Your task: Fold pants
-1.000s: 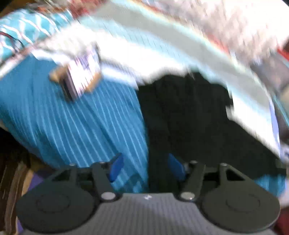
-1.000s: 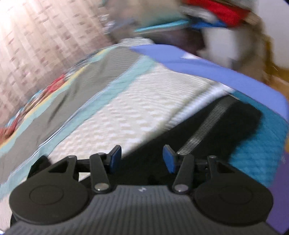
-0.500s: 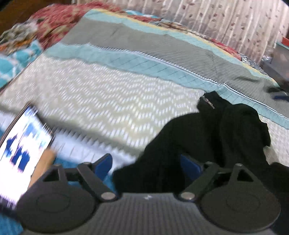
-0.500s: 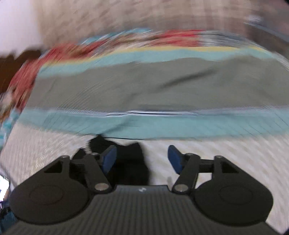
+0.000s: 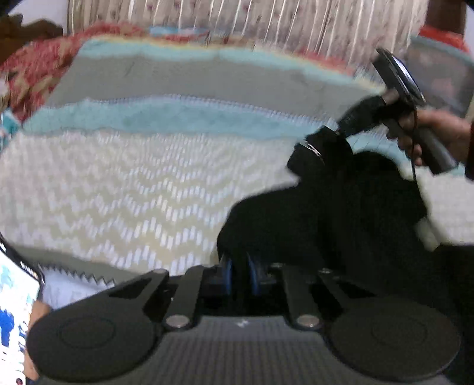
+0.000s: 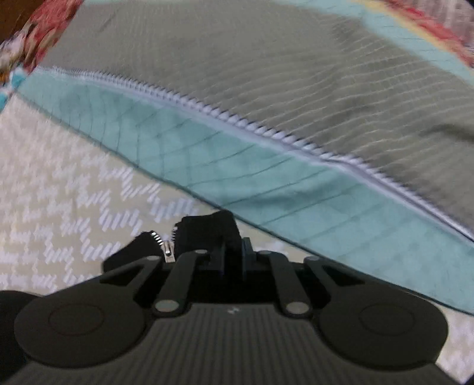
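1. Quilted bedspread (image 5: 124, 177) in cream chevron, teal and grey bands, with a pleated curtain (image 5: 266, 23) behind, served as the work surface.
2. Lay bunched on the cream band of that bedspread: black pants (image 5: 340, 213), crumpled in a heap, not spread flat, no crease or fold visible.
3. Left gripper (image 5: 238, 275), at the near edge of the heap, clamped together on a pinch of the black fabric, blue pads nearly meeting with cloth between.
4. Right gripper (image 6: 235, 251), at the far end of the heap from the left one, closing on the waistband corner beside the open zipper (image 6: 166, 245); black cloth already pressed between its pads.
5. Seen from the left wrist: a hand (image 5: 438, 133) around the right gripper's handle, above the far side of the heap.
6. At the near left corner of the bedspread, a lit phone screen (image 5: 14, 311), well apart from the pants.
7. Judged progress: very early. Two grips taken, nothing else done.
8. Judged remaining: lifting and shaking out, laying flat on the bedspread, bringing leg over leg, then folding lengthwise into a compact stack.
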`<state>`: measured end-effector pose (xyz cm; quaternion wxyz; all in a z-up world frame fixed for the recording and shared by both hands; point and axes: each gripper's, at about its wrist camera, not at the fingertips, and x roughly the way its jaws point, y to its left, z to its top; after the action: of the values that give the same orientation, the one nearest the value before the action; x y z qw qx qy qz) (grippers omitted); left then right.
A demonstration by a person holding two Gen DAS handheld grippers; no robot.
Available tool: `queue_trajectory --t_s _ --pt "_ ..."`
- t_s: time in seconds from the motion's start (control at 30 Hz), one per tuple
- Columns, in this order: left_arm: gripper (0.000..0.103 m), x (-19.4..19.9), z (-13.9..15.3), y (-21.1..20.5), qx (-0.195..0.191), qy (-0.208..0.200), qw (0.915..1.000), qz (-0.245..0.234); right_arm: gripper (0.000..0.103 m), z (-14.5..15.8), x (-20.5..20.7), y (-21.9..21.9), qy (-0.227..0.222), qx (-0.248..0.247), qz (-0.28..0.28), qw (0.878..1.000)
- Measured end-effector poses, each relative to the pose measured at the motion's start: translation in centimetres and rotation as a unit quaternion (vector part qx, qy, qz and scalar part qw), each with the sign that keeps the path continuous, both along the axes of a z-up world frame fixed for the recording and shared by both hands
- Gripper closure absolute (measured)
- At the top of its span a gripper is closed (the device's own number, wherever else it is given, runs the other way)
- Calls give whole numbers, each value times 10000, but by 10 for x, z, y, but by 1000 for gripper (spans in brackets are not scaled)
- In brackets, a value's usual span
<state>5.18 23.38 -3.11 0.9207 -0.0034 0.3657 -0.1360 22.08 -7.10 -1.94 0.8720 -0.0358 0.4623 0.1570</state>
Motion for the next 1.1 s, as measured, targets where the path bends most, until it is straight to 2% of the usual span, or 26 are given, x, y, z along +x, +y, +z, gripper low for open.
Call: queue_trajectory --t_s 0.1,0.17,0.27,0.37,0.43,0.5,0.6,0.73,0.8,0.87,0.97,1.03,1.1 --pt "93 -19 34 6 -26 -562 9984 48 92 49 -21 -75 -510 127 -1031 9933" --pt "93 -32 51 9 144 -900 9957 154 92 82 -44 -142 -779 183 -1893 9787" --pt "93 -41 65 12 451 -1155 9916 369 93 130 -94 -233 -1335 110 -3112 9409" --pt "93 -39 65 14 405 -988 9932 464 93 163 -151 -317 -1543 417 -4141 8961" --pt "93 -36 59 8 535 -914 9930 532 93 167 -184 -355 -1579 594 -4596 8720" --pt "93 -32 51 -1 638 -821 9930 559 93 161 -210 -381 -1515 717 -4911 8548" --pt "93 -26 45 -12 662 -659 9940 577 93 134 -232 -398 -1333 911 -5266 8347" --pt "93 -25 44 -24 716 -610 9942 528 93 115 -238 -408 -1150 1237 -5412 8238" --pt "93 -21 45 -27 719 -563 9944 524 93 108 -252 -413 -1198 1280 -5400 8232" --pt "93 -19 45 -25 623 -497 9954 524 93 101 -276 -418 -1247 1347 -5384 8224" --pt "93 -20 46 -19 548 -440 9960 543 93 87 -318 -432 -1596 1826 -5331 8106" --pt "93 -24 43 -18 549 -381 9964 523 93 69 -345 -435 -1450 1693 -5378 8130" --pt "93 -27 39 -18 563 -290 9969 468 82 42 -362 -440 -854 1164 -5561 8185"
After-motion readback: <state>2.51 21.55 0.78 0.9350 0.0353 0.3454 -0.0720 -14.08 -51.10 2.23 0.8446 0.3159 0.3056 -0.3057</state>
